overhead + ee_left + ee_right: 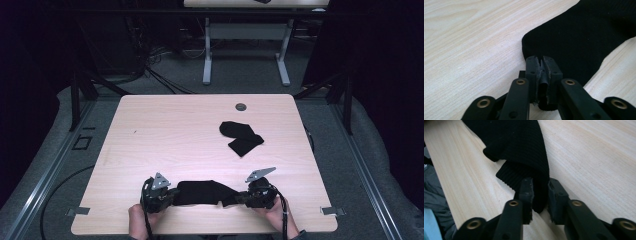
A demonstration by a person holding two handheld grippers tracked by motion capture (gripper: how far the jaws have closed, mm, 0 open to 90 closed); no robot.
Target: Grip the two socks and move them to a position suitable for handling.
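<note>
- We work on the table (150, 125); its near edge carries the job.
- The sock (202, 192) lies flat, its long axis running straight from one set of jaws to the other, each end at a jaw tip.
- The second sock (241, 137) lies folded, well beyond both jaws.
- The left gripper (541, 68) has its jaws pressed together, pinching the sock's rounded end.
- The right gripper (540, 192) pinches the ribbed end between narrowly parted jaws.
</note>
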